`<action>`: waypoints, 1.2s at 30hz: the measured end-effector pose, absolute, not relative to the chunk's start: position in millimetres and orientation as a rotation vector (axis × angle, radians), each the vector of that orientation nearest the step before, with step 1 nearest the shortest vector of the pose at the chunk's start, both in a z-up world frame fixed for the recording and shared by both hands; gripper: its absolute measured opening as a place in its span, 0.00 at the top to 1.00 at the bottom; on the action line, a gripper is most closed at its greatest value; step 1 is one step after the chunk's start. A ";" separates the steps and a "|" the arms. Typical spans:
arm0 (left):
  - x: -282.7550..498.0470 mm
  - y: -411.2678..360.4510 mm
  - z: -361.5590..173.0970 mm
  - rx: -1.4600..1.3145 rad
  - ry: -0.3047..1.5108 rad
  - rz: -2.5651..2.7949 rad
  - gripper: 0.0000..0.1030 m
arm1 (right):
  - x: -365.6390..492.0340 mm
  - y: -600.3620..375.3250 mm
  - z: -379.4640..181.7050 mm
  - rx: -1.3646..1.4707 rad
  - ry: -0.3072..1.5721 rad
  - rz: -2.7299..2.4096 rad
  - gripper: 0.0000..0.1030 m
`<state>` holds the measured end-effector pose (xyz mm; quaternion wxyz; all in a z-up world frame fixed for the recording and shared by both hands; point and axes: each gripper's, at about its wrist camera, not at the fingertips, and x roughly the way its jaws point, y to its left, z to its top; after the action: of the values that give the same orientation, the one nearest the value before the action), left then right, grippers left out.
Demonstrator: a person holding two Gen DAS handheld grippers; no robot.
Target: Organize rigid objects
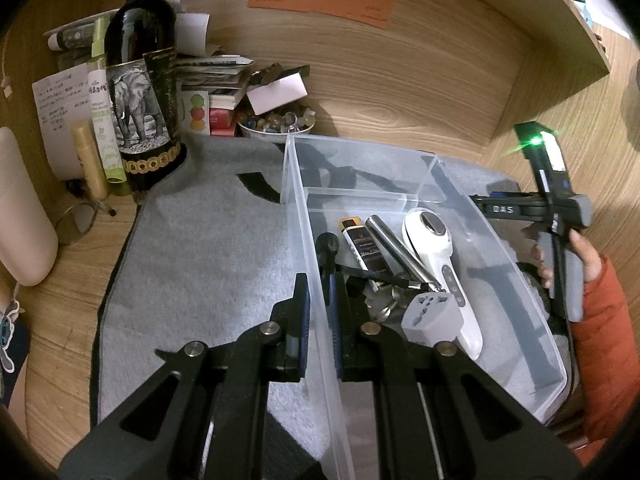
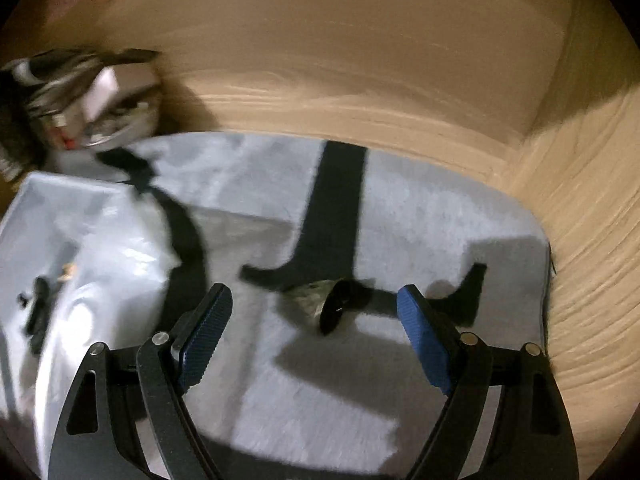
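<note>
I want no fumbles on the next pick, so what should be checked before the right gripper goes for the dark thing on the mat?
1. Left gripper clamped on the bin wall: ok.
2. Right gripper open wide enough: ok.
3. Dark object between the open fingers' line: ok, just ahead of them.
4. What the object is: cannot tell, picture blurred.
5. Mat bare around the object: ok.
6. Room in the bin beside the white handheld device: ok, space at its right.
</note>
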<state>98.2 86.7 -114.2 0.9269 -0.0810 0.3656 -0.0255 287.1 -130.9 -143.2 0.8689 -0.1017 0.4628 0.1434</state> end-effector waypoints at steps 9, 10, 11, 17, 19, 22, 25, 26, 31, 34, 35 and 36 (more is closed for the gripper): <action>98.8 88.2 -113.9 -0.174 0.748 -0.055 0.91 | 288.9 -133.7 -156.4 -0.184 1.010 0.324 0.67; 98.9 88.0 -113.9 -0.172 0.748 -0.054 0.91 | 286.8 -133.7 -154.7 -0.184 1.007 0.328 0.68; 98.8 87.9 -113.9 -0.171 0.748 -0.054 0.91 | 282.3 -132.9 -151.6 -0.187 0.994 0.333 0.68; 99.2 87.8 -114.1 -0.169 0.747 -0.052 0.91 | 246.3 -122.7 -124.5 -0.236 0.911 0.366 0.68; 99.8 87.2 -114.8 -0.167 0.747 -0.048 0.91 | 233.4 -121.5 -110.9 -0.240 0.861 0.365 0.68; 100.4 86.3 -114.9 -0.165 0.748 -0.044 0.91 | 214.2 -120.2 -88.0 -0.228 0.800 0.384 0.68; 101.0 85.6 -114.8 -0.163 0.750 -0.042 0.91 | 196.4 -119.4 -65.5 -0.224 0.740 0.413 0.68; 101.0 85.3 -114.7 -0.161 0.750 -0.042 0.91 | 194.0 -116.5 -61.5 -0.225 0.722 0.422 0.68; 100.7 85.2 -114.7 -0.156 0.750 -0.042 0.91 | 177.3 -98.1 -41.4 -0.225 0.645 0.474 0.68; 100.8 85.2 -114.7 -0.156 0.750 -0.042 0.91 | 165.0 -86.4 -33.4 -0.234 0.616 0.516 0.68; 100.8 85.3 -114.7 -0.155 0.750 -0.043 0.91 | 163.6 -81.0 -33.8 -0.240 0.613 0.530 0.68; 101.0 85.5 -114.9 -0.155 0.750 -0.044 0.91 | 159.4 -75.1 -33.3 -0.253 0.609 0.547 0.68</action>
<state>101.0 85.5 -114.9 0.9274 -0.0754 0.3657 -0.0214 159.4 -75.1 -33.3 0.9097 -0.1225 0.2952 0.2651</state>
